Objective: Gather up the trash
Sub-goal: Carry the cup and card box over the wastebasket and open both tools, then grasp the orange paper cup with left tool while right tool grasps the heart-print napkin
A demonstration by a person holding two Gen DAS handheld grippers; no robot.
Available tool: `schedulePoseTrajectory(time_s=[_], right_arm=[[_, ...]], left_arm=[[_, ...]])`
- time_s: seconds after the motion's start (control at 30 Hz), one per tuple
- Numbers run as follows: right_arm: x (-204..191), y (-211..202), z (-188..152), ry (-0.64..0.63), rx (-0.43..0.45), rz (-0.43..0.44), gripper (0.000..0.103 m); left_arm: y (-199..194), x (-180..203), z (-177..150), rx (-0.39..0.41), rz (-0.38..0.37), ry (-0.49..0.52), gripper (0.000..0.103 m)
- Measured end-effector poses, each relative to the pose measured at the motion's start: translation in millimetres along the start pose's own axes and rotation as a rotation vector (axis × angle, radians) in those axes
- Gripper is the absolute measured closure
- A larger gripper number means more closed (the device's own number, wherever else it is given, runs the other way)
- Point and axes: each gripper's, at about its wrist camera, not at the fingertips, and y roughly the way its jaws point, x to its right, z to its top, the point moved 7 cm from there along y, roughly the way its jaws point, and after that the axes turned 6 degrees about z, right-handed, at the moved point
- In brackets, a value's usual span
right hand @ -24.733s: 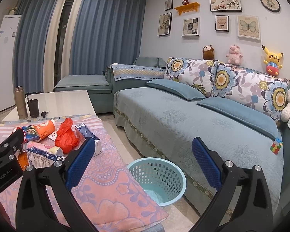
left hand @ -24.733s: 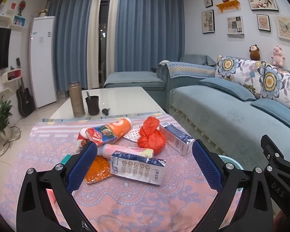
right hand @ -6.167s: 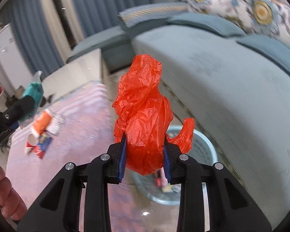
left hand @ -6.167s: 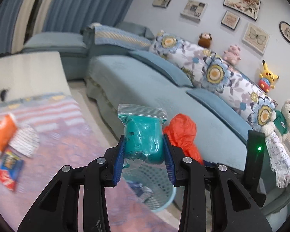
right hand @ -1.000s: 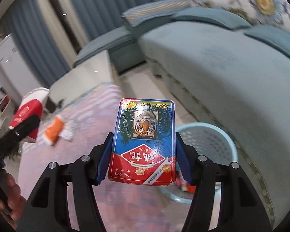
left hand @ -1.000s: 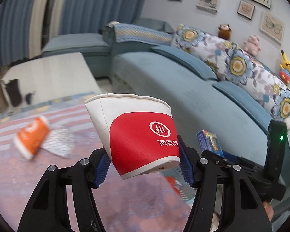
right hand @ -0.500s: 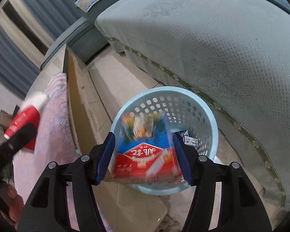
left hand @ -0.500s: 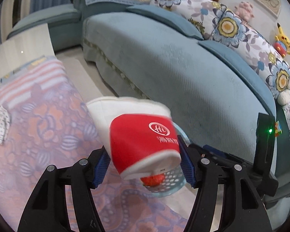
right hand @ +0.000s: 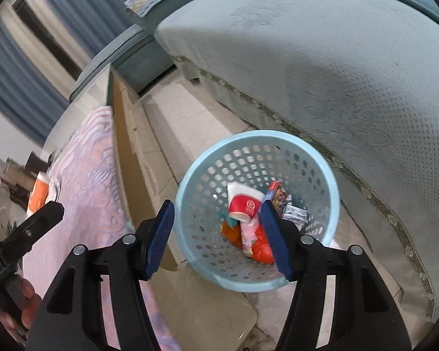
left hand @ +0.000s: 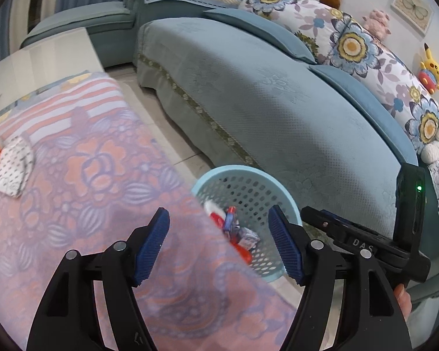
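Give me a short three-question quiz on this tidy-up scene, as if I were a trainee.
1. True or false: the left gripper is holding a cup.
2. Where is the red and white paper cup? A) on the sofa B) in the blue basket C) on the floor
3. Fill in: the right gripper hovers above the ____.

Key: 1 false, both grippers are open and empty; 2 B; 3 basket.

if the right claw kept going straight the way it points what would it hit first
Probably the red and white paper cup lying on top of the trash in the blue basket. The open right claw points into the basket mouth, though depth is hard to judge.
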Motion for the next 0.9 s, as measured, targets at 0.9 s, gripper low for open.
schedulePoseTrajectory(time_s=[0.9], right_arm=[[-323, 119, -9, -0.635, -0.039, 0.222, 0.070]], left_arm=[[-115, -305, 3, 0.179, 0.299, -0.469, 0.038]])
